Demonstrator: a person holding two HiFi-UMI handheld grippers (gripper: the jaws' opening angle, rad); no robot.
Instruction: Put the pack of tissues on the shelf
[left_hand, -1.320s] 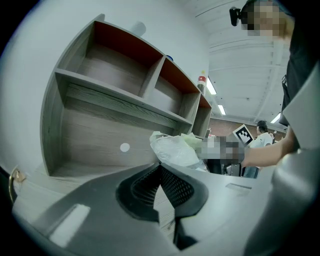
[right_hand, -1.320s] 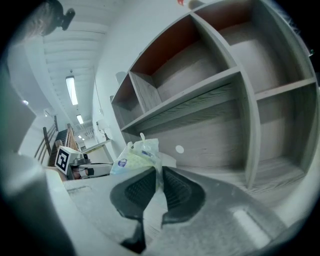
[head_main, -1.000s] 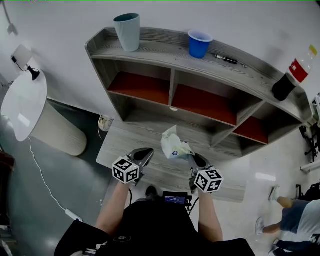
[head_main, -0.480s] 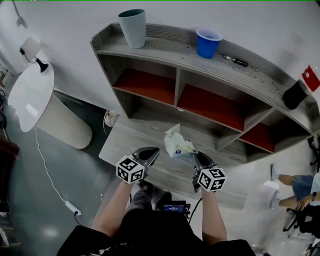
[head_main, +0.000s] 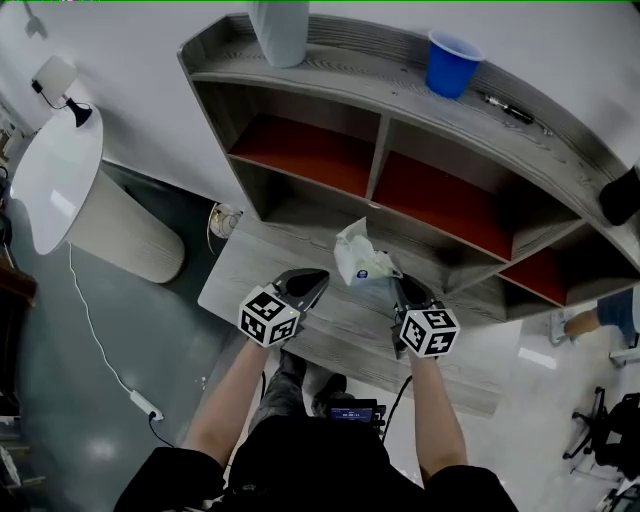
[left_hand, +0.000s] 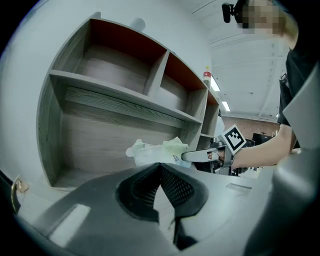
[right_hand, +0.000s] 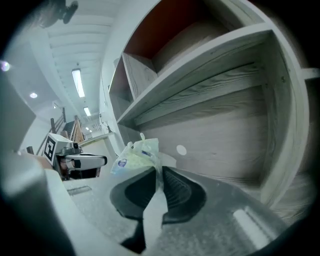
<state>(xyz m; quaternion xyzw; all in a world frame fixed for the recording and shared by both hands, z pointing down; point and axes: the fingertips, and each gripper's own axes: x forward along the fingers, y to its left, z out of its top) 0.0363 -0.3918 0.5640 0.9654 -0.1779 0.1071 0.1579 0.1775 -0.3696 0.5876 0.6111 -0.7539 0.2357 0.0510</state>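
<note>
The pack of tissues (head_main: 360, 262), crumpled white and pale green with a blue label, hangs just above the grey shelf unit's lowest board (head_main: 270, 262). My right gripper (head_main: 396, 284) is shut on its near edge; in the right gripper view the pack (right_hand: 132, 156) sticks out past the closed jaws (right_hand: 159, 171). My left gripper (head_main: 318, 277) is beside it on the left, shut with nothing in it, tips together (left_hand: 160, 165). From the left gripper view the pack (left_hand: 155, 150) and the right gripper (left_hand: 186, 156) sit in front of the lower compartment.
The shelf has red-backed compartments (head_main: 310, 155) and a top board (head_main: 380, 65) carrying a blue cup (head_main: 451, 64), a pale cup (head_main: 280, 25), a pen (head_main: 510, 108) and a dark bottle (head_main: 622, 195). A white round table (head_main: 60, 180) stands left. A person (head_main: 610, 315) is at the right.
Both grippers have moved forward toward the shelf, the right one carrying the pack. The shelf now looms larger and the pack hangs closer to the compartments.
</note>
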